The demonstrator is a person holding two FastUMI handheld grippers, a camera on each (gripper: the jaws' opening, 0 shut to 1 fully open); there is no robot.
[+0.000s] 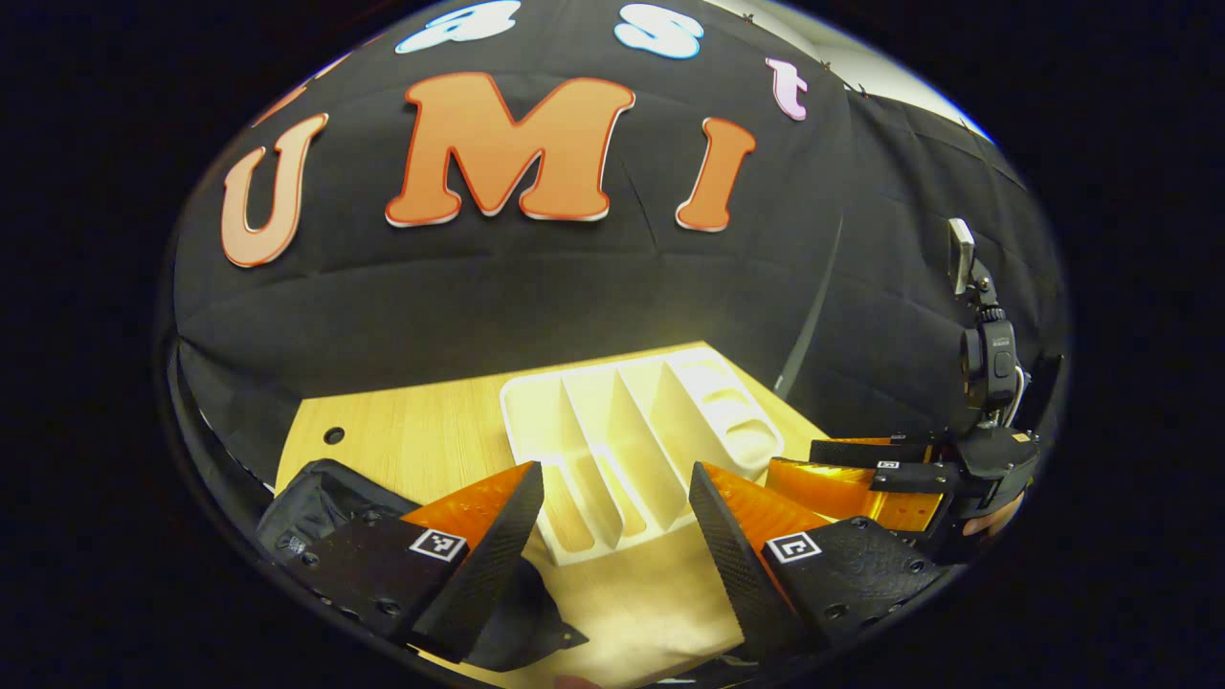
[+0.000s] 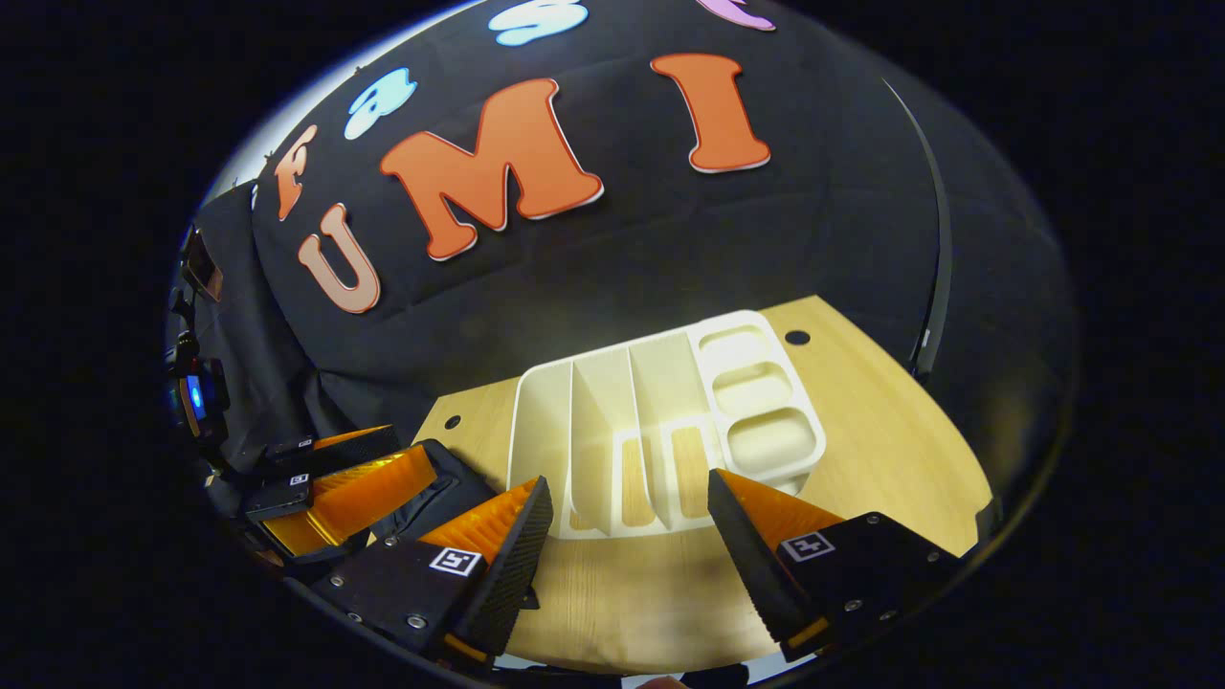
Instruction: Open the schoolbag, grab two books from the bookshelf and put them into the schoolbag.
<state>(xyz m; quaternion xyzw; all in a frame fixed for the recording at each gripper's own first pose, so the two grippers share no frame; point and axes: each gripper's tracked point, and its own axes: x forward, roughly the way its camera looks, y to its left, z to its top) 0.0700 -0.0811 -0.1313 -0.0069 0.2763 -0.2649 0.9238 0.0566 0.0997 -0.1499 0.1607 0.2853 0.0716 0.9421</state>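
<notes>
Wooden table [image 2: 890,431] carries a white bookshelf [image 2: 660,421], a slotted rack with upright dividers and three small trays at its right end; no books can be made out in its slots. Left gripper [image 1: 617,517] has jaws wide apart, holding nothing, hovering just near of the rack. Right gripper [image 2: 632,531] likewise spread wide, nothing between the fingers, also near side of the rack. Dark schoolbag [image 1: 316,498] lies on the table's left near corner, mostly hidden behind the left gripper's left finger; can't tell if it is open or zipped. In the right gripper view the left gripper sits over the bag at far left, edge-distorted. In the left gripper view the right gripper appears at the right edge, partly cut off.
</notes>
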